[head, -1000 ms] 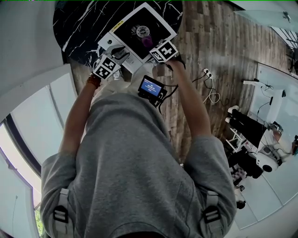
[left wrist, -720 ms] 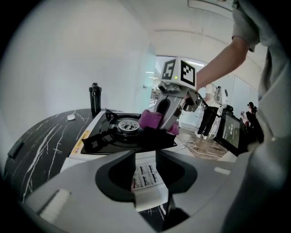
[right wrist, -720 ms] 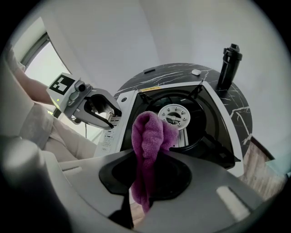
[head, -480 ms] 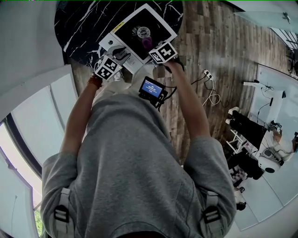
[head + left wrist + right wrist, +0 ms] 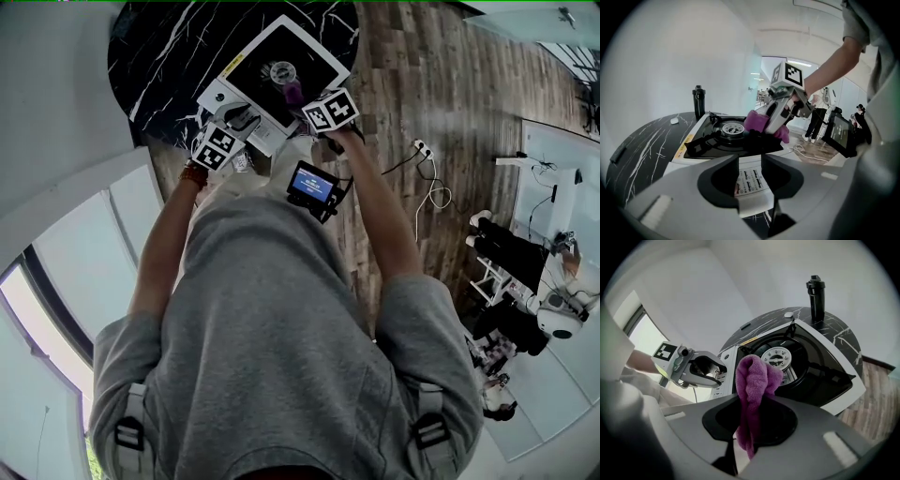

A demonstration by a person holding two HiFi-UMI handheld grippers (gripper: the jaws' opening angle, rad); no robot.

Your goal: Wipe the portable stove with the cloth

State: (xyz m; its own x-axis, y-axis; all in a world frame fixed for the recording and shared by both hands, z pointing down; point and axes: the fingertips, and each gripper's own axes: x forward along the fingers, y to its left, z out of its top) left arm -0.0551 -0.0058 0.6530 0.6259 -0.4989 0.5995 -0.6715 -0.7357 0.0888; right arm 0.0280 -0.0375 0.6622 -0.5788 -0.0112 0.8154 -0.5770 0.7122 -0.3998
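Observation:
The portable stove, a white body with a black top and a round burner, stands on the black marble table. A purple cloth hangs bunched in my right gripper, whose jaws have just closed a little tighter on it. That cloth is at the black top's near edge, beside the burner. My left gripper is at the stove's white front panel. Its jaws have just opened a little, and the labelled panel shows through the gap. It also shows as the left gripper at the stove's front corner.
A black bottle and a small white object stand on the round table behind the stove. A small screen device hangs at my waist. A cable and plug lie on the wooden floor at the right.
The right gripper has rolled slightly in place, with the cloth still in it over the stove's near edge. The left gripper has stayed at the front panel.

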